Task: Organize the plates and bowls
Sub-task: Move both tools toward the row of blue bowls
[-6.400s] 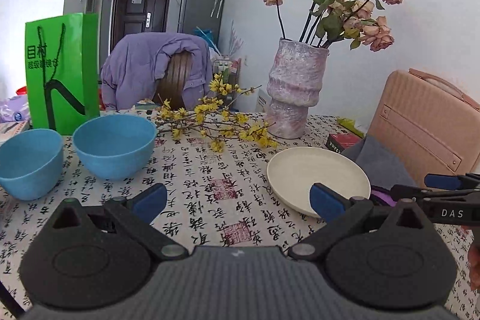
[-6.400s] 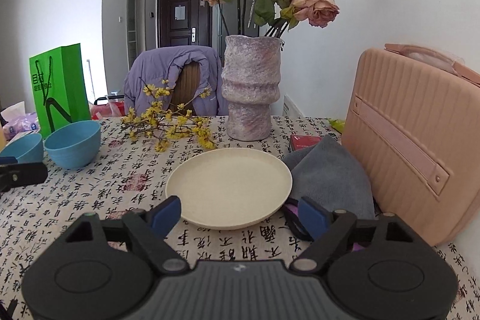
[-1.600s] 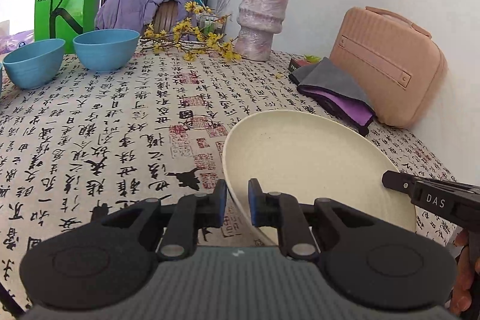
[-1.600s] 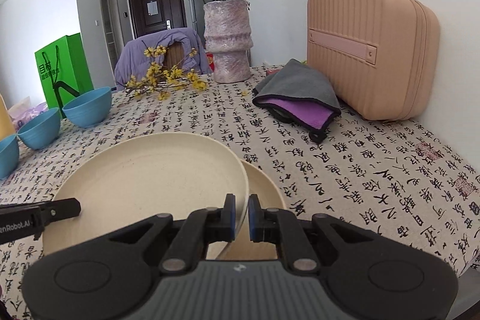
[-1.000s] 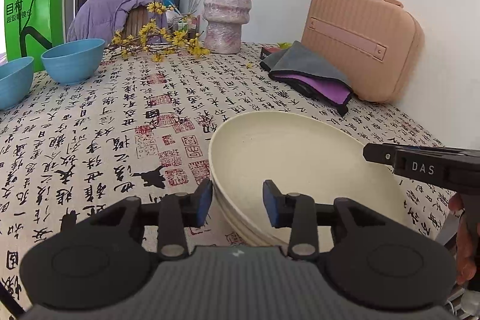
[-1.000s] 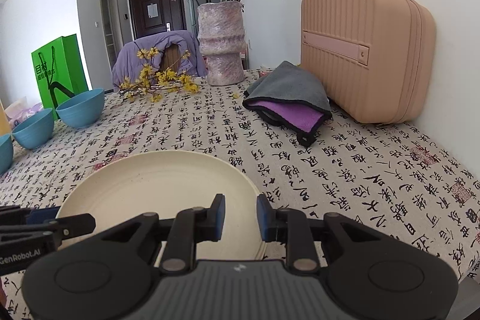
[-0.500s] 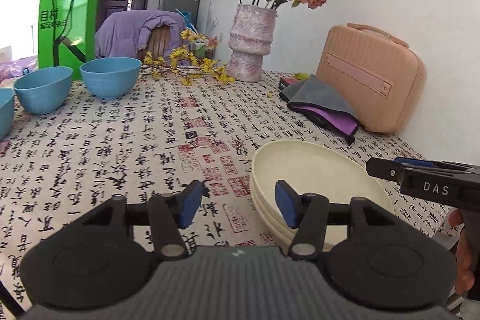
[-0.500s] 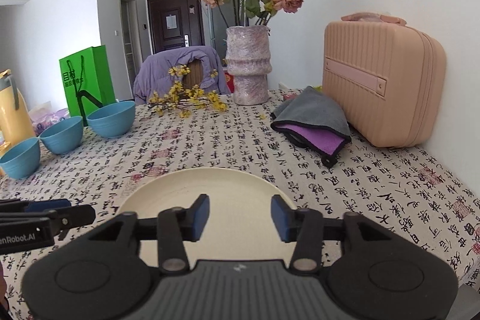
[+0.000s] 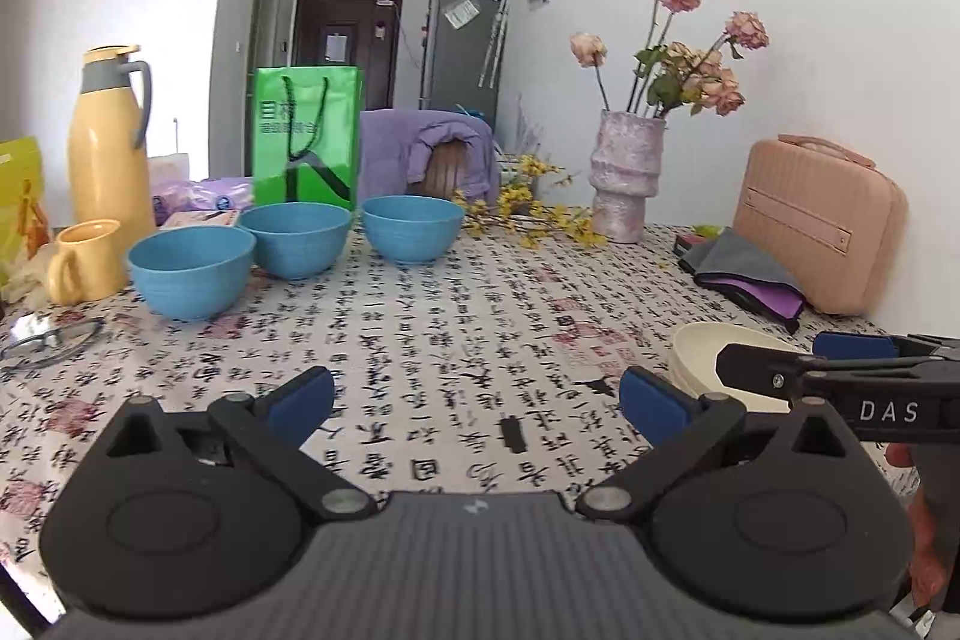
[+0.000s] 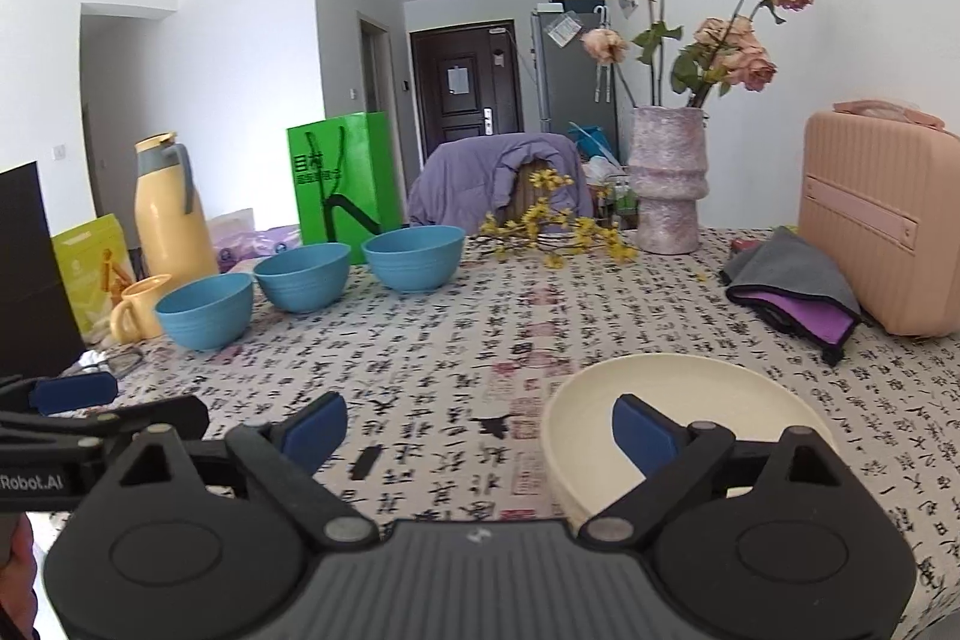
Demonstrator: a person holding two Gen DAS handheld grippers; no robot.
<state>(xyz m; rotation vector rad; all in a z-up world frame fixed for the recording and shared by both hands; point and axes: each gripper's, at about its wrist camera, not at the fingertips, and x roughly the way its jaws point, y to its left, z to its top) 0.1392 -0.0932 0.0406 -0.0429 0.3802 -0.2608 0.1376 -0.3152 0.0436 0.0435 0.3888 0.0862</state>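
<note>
A white-walled room with a dark door at the back holds a long table point(image 9: 456, 316) under a cloth printed with black calligraphy. Against the right wall stands a pink case point(image 10: 882, 220), and at the far edge a green paper bag point(image 9: 306, 136), a yellow thermos jug point(image 9: 108, 142) and a mottled vase point(image 10: 666, 178) of dried roses. Three blue bowls point(image 9: 297, 238) sit in a loose row on the left half. The cream plates point(image 10: 690, 400) lie stacked near the front right edge. The left hand-held gripper point(image 9: 474, 400) hangs over bare cloth, its jaws just opened wide with nothing between them. The right hand-held gripper point(image 10: 480, 427) has likewise just spread its jaws; its right finger point(image 10: 648, 433) is above the plates, released.
</note>
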